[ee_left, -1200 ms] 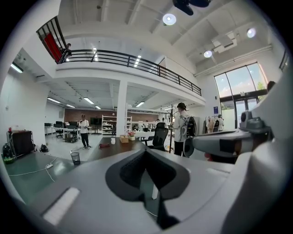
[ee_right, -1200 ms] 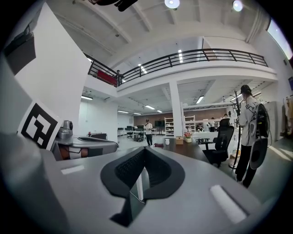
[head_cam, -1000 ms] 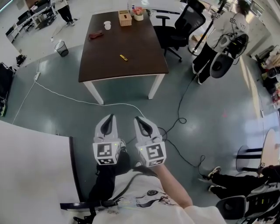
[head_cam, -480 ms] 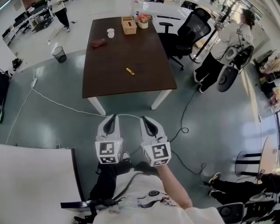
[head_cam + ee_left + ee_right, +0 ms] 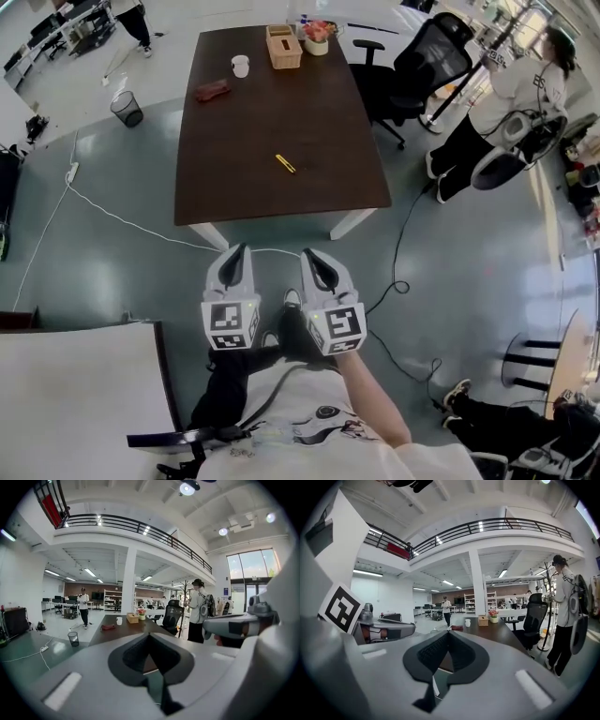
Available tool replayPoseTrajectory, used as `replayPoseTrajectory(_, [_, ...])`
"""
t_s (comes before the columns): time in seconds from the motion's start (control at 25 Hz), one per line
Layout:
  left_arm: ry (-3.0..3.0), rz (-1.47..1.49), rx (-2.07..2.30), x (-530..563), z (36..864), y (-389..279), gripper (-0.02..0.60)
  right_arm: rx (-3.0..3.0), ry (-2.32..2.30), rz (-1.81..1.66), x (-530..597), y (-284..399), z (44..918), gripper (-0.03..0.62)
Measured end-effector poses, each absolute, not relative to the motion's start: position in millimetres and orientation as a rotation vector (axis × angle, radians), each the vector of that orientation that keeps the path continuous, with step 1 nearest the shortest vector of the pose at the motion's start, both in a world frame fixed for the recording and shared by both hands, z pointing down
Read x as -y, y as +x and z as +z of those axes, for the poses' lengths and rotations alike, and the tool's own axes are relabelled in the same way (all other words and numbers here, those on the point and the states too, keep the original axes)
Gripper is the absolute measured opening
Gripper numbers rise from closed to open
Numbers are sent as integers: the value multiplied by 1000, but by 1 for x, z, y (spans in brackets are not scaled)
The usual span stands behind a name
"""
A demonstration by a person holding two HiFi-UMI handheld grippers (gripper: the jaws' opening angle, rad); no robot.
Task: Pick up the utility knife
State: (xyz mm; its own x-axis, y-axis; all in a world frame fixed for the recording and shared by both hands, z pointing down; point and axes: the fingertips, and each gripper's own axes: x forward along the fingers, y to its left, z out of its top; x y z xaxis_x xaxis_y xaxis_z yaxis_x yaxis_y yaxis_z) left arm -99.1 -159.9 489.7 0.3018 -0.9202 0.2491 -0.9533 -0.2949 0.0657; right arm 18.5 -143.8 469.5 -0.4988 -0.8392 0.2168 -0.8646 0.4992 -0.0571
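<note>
So the small yellow utility knife (image 5: 285,163) is lying flat around the middle of the dark brown rectangular bench (image 5: 225,178) with white legs. It's well ahead of my tongs, roughly in line with the gap between them. My left tongs (image 5: 240,251) and right tongs (image 5: 306,255) hang side by side over the glossy grey-green floor (image 5: 94,272), just short of the bench's near edge, both closed with nothing in them. At the far end there's a white cup (image 5: 241,66) and a wooden tissue box (image 5: 284,47), and a black office chair (image 5: 427,66) off right. Compared with a second ago, the bench and knife are nearer to me.
</note>
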Motion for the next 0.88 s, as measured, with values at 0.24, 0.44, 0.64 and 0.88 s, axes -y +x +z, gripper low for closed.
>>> replayPoseTrajectory(0.24, [2356,231,1841,233,470,-105,-3,2661,1417,218,221,19,461,2])
replayPoseTrajectory(0.44, [2333,260,1849,271,471,-101,-4,2672,1398,257,260,25,460,2])
replayPoseTrajectory(0.64, [2285,320,1815,289,492,-99,-3,2649,1361,321,283,27,478,2])
replayPoseTrajectory(0.88, [2270,336,1789,319,507,-115,-3,2602,1368,392,316,23,497,2])
